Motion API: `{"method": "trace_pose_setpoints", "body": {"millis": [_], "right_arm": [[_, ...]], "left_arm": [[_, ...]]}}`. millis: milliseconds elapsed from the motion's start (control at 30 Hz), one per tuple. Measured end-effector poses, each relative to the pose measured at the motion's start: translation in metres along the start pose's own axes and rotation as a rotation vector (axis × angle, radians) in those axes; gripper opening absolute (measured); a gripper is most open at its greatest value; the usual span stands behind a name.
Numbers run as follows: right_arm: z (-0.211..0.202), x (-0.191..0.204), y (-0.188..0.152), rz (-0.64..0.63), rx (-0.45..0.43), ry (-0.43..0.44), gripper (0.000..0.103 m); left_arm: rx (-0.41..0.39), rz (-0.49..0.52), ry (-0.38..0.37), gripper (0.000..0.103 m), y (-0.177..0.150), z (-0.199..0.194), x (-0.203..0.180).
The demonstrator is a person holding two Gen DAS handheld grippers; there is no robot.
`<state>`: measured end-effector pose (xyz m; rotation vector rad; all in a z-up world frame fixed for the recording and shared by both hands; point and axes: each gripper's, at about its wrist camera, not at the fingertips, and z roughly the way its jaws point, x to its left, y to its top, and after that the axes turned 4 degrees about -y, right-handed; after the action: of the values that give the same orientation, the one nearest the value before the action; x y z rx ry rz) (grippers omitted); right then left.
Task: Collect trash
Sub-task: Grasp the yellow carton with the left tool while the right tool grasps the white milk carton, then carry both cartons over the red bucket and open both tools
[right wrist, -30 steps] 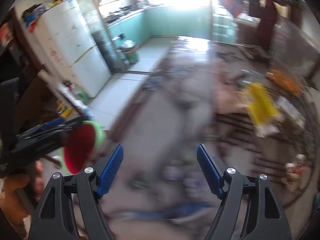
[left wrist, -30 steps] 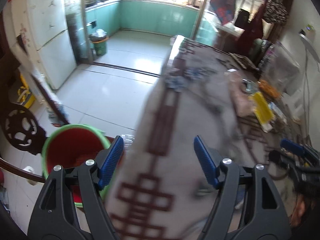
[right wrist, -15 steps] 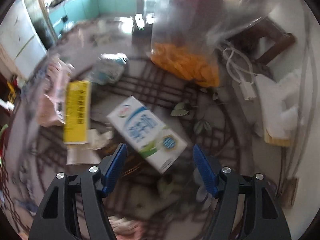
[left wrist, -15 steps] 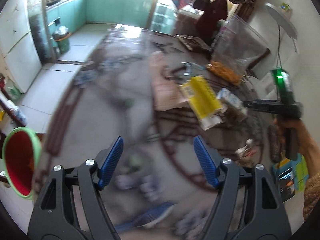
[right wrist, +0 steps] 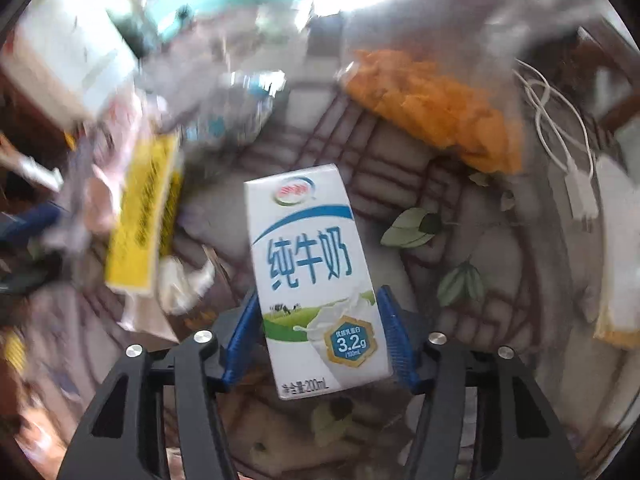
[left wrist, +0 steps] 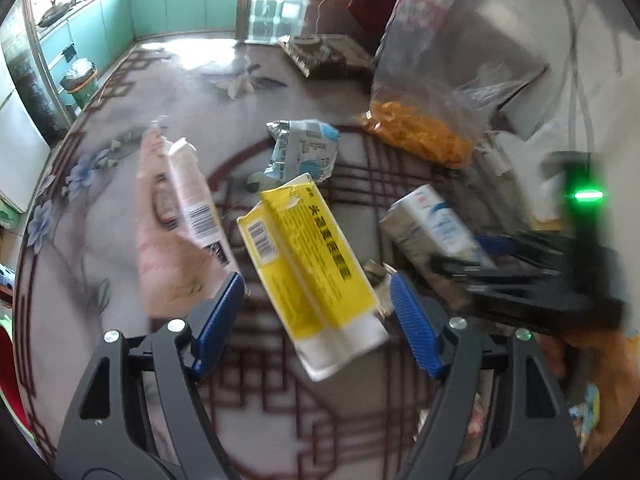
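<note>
Two tongs: right tongs (right wrist: 318,330) bracket the milk carton (right wrist: 312,276), contact unclear; left tongs (left wrist: 318,322), released, are centred over the yellow carton (left wrist: 306,256) before squeezing.

A lived-in home: ahead of the hand-held gripper, a floral-patterned table (left wrist: 120,92) carries food wrappers; beyond it stand turquoise kitchen cabinets (left wrist: 160,8), a lined waste bin (left wrist: 80,84) and, probably, a fridge (left wrist: 16,136).

Patterned table (left wrist: 100,240): yellow packet (left wrist: 308,248), milk carton (right wrist: 316,276), wrappers (left wrist: 304,152).
</note>
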<state>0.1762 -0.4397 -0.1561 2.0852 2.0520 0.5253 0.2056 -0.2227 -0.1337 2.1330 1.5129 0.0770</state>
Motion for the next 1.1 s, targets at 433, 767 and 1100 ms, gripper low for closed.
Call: {"method": "trace_pose_setpoints", "body": {"millis": [433,767,1100], "right_arm": [[-0.058,0.02,-0.038,0.147,-0.202,-0.015,0.052],[-0.109,0.082,-0.051,0.166,-0.285,-0.012,0.052],[-0.141,0.166,-0.081,0.132,-0.326,0.004,0.052]], "left_arm": [[0.029,-0.017,0.04,0.028,0.008,0.046,0.002],[-0.058,0.016,-0.012,0.022,-0.029,-0.045,0.023],[-0.143,0.01,0.039,0.023,-0.085,-0.135,0.074]]}}
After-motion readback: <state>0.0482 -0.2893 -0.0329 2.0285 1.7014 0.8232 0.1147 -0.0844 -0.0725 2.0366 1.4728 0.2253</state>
